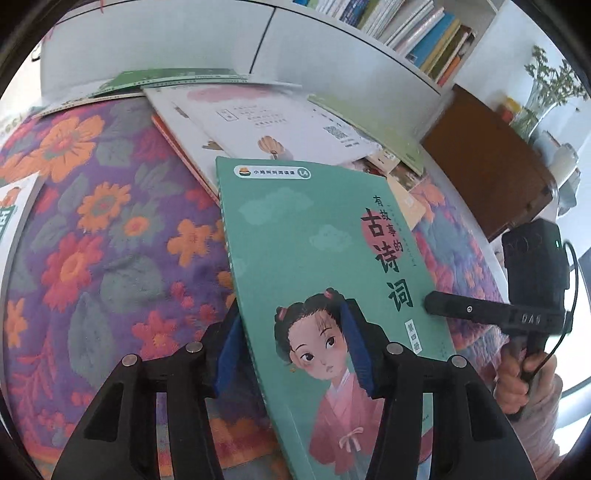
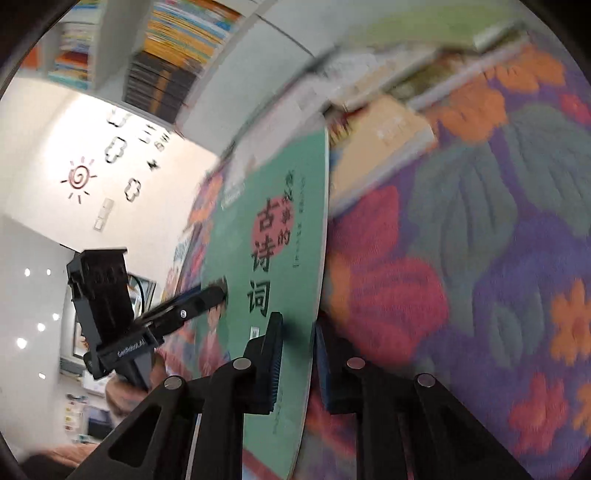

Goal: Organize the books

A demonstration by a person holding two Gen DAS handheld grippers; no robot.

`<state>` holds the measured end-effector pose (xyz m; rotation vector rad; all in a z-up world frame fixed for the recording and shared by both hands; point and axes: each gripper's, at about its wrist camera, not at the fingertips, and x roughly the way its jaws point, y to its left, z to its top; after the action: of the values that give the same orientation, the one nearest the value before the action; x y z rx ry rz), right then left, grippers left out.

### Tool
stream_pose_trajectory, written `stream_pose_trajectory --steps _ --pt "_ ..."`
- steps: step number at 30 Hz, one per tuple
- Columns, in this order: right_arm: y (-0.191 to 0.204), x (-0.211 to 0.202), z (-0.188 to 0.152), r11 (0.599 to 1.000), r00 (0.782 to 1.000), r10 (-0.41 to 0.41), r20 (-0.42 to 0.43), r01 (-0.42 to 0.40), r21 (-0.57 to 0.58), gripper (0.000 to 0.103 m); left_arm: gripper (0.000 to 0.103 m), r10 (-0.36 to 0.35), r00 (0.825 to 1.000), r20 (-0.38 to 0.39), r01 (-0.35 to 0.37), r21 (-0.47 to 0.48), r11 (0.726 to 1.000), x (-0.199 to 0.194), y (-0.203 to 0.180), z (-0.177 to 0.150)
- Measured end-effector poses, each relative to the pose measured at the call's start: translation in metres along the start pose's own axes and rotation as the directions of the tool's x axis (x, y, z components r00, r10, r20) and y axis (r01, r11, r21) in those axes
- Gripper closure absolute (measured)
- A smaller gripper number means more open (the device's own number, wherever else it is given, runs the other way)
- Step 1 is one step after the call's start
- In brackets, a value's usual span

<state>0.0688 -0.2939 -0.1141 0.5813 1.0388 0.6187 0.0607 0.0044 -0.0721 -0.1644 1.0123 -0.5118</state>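
1. Your left gripper point(image 1: 291, 347) straddles the green poetry book's point(image 1: 314, 258) spine edge, jaws part open; whether its pads press is unclear.
2. Your right gripper point(image 2: 297, 356) is clamped on the book's opposite edge.
3. Beneath the book lies a floral cloth point(image 1: 110, 240).
4. Beyond the book: scattered books point(image 1: 280, 122), then a white bookshelf point(image 1: 417, 33).

Left gripper point(image 1: 291, 354) and right gripper point(image 2: 297, 363) both clamped.

My left gripper point(image 1: 291, 349) is matte black, with ribbed blue pads on its fingers point(image 1: 354, 347) and round silver pins at the linkage joints. My right gripper point(image 2: 297, 360) is built the same; its black body carries pale lettering and a thin black cable. My sleeve point(image 1: 532, 417) is pale pink.
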Motion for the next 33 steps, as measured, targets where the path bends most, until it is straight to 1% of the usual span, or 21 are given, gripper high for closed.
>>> stream_pose_trajectory --steps 1,4,5,7,9,11,13,18,22,24,27,33 --pt "0.003 -0.002 -0.004 1.000 1.000 -0.013 0.022 0.013 -0.022 0.089 0.054 -0.004 1.000 -0.001 0.004 0.002 1.000 -0.002 0.001 0.000" --pt "0.023 0.002 -0.009 0.986 0.995 -0.093 0.037 0.097 -0.133 0.084 0.054 -0.004 1.000 0.011 0.004 0.003 1.000 -0.002 0.002 0.000" --pt "0.026 0.002 -0.010 0.983 0.994 -0.102 0.040 0.107 -0.150 0.084 0.054 0.001 1.000 0.016 -0.001 0.006 1.000 -0.002 0.001 0.000" --pt "0.024 0.002 -0.009 0.987 0.995 -0.095 0.038 0.099 -0.126 0.084 0.054 0.004 1.000 0.026 -0.005 0.008 1.000 -0.003 0.001 -0.002" --pt "0.021 0.000 -0.012 0.987 0.995 -0.096 0.042 0.101 -0.129 0.084 0.054 0.003 1.000 0.031 -0.003 0.010 1.000 -0.002 0.001 -0.002" --pt "0.023 0.006 -0.005 0.986 0.994 -0.096 0.043 0.101 -0.132 0.084 0.054 0.000 0.999 0.043 -0.001 0.010 1.000 -0.003 0.001 -0.003" --pt "0.023 0.006 -0.007 0.987 0.995 -0.093 0.046 0.098 -0.123 0.084 0.053 0.001 0.999 0.053 -0.002 0.012 1.000 -0.003 0.001 -0.006" --pt "0.027 0.005 -0.008 0.983 0.993 -0.110 0.052 0.116 -0.145 0.084 0.054 -0.007 0.998 0.063 0.007 0.005 1.000 -0.006 0.004 -0.008" --pt "0.029 0.007 -0.009 0.982 0.993 -0.105 0.057 0.112 -0.150 0.084 0.054 0.004 0.997 0.081 -0.006 0.019 1.000 -0.006 0.001 -0.010" --pt "0.025 0.007 -0.007 0.986 0.995 -0.087 0.053 0.093 -0.138 0.084 0.054 0.005 0.996 0.085 -0.007 0.020 1.000 -0.006 0.001 -0.010" --pt "0.023 0.006 -0.006 0.987 0.996 -0.080 0.050 0.086 -0.137 0.084 0.053 0.004 0.996 0.090 -0.006 0.020 1.000 -0.005 0.002 -0.009" --pt "0.023 0.006 -0.007 0.985 0.994 -0.090 0.056 0.097 -0.146 0.084 0.053 0.008 0.996 0.093 -0.010 0.019 1.000 -0.006 0.001 -0.010"
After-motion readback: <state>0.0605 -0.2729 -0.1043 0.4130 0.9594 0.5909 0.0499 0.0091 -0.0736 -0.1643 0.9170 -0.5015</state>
